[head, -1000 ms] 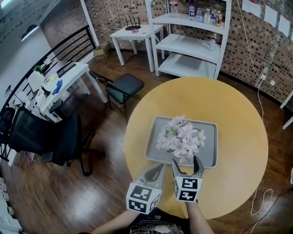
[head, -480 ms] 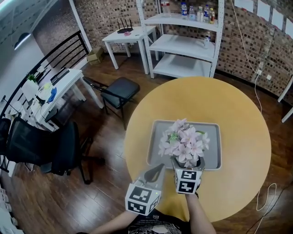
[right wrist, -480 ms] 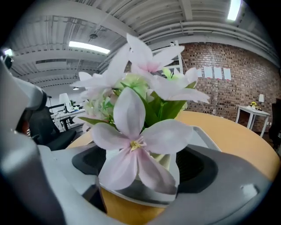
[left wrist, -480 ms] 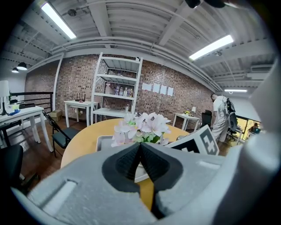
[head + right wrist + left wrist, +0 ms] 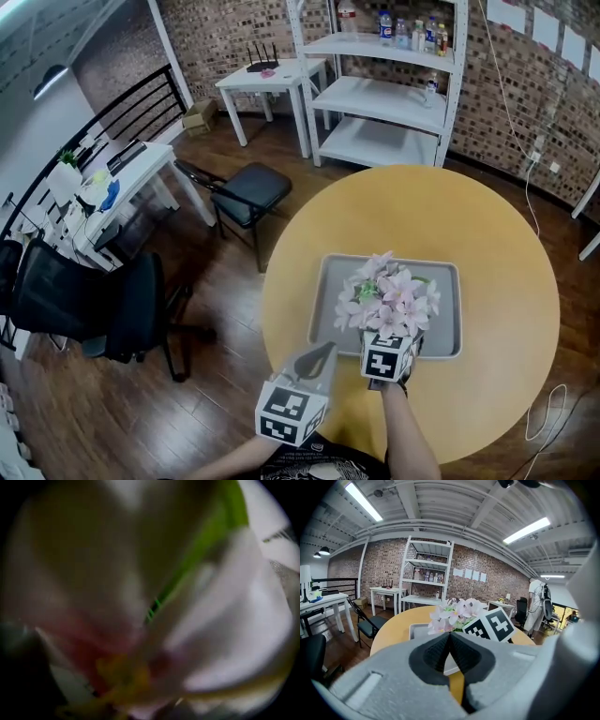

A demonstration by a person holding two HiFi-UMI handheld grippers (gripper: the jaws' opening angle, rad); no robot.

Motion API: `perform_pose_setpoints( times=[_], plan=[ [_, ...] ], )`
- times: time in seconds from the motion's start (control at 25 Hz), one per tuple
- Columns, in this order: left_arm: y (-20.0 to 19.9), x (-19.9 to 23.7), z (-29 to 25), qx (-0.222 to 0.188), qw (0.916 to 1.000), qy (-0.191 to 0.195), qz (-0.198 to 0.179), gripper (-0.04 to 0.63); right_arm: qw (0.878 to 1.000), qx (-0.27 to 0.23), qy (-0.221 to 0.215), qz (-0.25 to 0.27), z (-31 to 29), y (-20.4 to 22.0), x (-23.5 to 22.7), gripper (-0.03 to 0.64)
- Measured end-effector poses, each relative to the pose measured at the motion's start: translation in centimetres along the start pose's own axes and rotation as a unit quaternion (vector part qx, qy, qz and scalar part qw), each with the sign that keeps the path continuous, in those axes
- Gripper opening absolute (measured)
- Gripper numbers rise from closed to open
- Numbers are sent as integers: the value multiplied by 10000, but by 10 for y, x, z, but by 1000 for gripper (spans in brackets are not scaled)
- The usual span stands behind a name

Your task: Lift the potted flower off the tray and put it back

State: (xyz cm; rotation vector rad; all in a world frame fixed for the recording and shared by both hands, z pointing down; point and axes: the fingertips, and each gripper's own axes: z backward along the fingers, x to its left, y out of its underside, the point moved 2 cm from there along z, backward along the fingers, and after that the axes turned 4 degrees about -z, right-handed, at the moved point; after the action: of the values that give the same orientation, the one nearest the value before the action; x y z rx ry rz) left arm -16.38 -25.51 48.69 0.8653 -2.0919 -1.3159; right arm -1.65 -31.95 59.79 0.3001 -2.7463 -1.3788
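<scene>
A round yellow surface (image 5: pixel 487 234) stands in a brick room with white shelves (image 5: pixel 384 98) behind it. On it lies a grey tray (image 5: pixel 446 323). The flower (image 5: pixel 389 295) stands on the tray, right in front of the right claw (image 5: pixel 390 345).

What could go wrong? The right claw is in so close that its own view shows only blurry pink and white petals (image 5: pixel 225 634) and 1 green stem (image 5: pixel 187 578). The pot is hidden under the blooms. I think the claw could shut on petals or stems and miss the pot. That would crush them, and the flower might slip or tip on the way up. A bump from 1 side could knock the pot over or slide the tray. The tray's near rim is just below this claw, so a low claw could catch on it too.

The right claw's jaws have just been opening and now stand spread as wide as they go. Petals are right up against its camera. I cannot see if the pot is between the jaws, and nothing looks held.

The left claw (image 5: pixel 321 354) sits to the left of the right claw, off the tray, nearer the person. Its jaws are pressed together with nothing in them. From it, the flower is ahead and a bit right, behind the right claw's marker cube (image 5: pixel 490 626).
</scene>
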Motion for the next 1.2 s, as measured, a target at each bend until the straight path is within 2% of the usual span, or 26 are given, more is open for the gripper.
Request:
perform_pose_setpoints(
  times=[0.08, 0.32, 0.52, 0.8, 1.2],
  plan=[
    [1, 3, 0, -6, 10000, -13, 21, 3, 9999, -41, 111, 105, -1, -3, -4, 502],
    [0, 0, -6, -38, 9999, 3, 95, 3, 9997, -143, 56, 193, -1, -6, -6, 508],
    [-3, 10, 0, -149, 9998, -78, 88, 3, 9995, -293, -75, 15, 7, -6, -3, 506],
    [-2, 7, 1, -198, 9996, -139, 161, 3, 9985, -484, -148, 215, 55, -23, -7, 508],
    [-10, -40, -15, -322, 9995, 29, 63, 3, 9966, -802, -15, 190, 148, -33, -56, 508]
  ],
)
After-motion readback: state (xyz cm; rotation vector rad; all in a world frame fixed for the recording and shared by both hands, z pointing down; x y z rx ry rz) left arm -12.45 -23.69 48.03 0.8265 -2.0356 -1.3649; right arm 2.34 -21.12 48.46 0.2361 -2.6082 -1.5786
